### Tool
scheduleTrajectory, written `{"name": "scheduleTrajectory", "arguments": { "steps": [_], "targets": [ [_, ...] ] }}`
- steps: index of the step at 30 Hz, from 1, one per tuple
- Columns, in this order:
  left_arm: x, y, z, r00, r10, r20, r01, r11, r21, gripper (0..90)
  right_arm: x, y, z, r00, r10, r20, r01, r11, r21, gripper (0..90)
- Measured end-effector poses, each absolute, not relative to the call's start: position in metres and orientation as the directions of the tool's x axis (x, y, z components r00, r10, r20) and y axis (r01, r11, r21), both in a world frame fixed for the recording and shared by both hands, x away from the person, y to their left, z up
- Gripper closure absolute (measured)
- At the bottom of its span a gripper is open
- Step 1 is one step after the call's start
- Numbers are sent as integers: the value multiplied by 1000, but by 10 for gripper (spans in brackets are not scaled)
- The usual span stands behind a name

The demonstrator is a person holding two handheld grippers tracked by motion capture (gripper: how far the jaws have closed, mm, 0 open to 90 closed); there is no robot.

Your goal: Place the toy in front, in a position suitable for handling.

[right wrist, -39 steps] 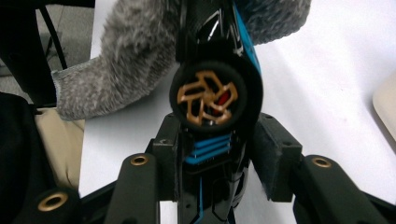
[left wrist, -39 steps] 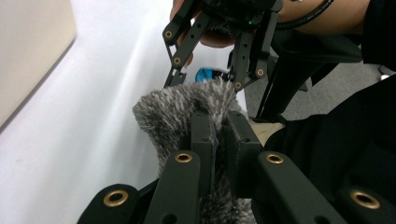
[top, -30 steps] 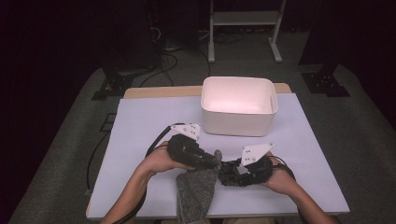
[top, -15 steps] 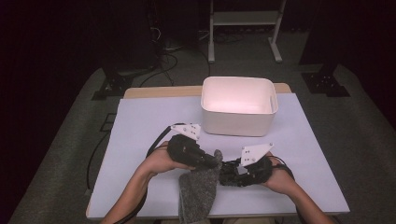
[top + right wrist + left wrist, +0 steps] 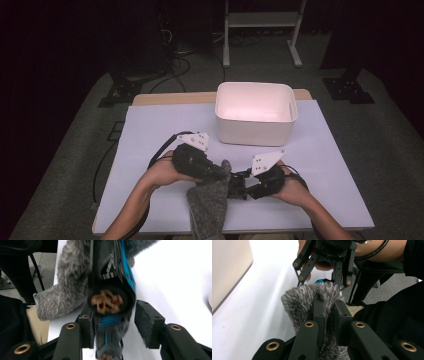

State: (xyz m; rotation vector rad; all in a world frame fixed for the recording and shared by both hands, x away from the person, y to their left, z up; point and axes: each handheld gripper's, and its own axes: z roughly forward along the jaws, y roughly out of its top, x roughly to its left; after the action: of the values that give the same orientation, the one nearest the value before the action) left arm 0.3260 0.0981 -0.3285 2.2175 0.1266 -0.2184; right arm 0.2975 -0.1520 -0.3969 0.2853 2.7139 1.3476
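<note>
Left gripper [image 5: 327, 315] has just closed its jaws and now pinches a fold of the grey fuzzy cloth [image 5: 209, 205], which hangs over the near edge of the table [image 5: 150, 140]. Right gripper [image 5: 112, 327] has just been opening: its jaws stand spread around a black-and-blue rolled item [image 5: 111, 277] with the right pad clear of it. Judgement: the item is being slipped into the cloth, the white bin [image 5: 255, 117] behind probably coming next.
</note>
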Motion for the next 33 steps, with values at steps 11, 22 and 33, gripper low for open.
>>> {"name": "scheduleTrajectory", "arguments": {
  "steps": [11,22,33],
  "targets": [
    [331,93,-327,977,11,-213,178,-596,783,809,293,-165,-399,-973,230,-35,110,586,803,595],
    [332,96,-332,975,5,-221,182,-587,789,816,291,-166,-400,-970,241,-33,116,578,808,593],
    [331,93,-331,974,-9,-227,177,-592,786,814,294,-158,-408,-971,237,-14,131,585,800,555]
  ]
}}
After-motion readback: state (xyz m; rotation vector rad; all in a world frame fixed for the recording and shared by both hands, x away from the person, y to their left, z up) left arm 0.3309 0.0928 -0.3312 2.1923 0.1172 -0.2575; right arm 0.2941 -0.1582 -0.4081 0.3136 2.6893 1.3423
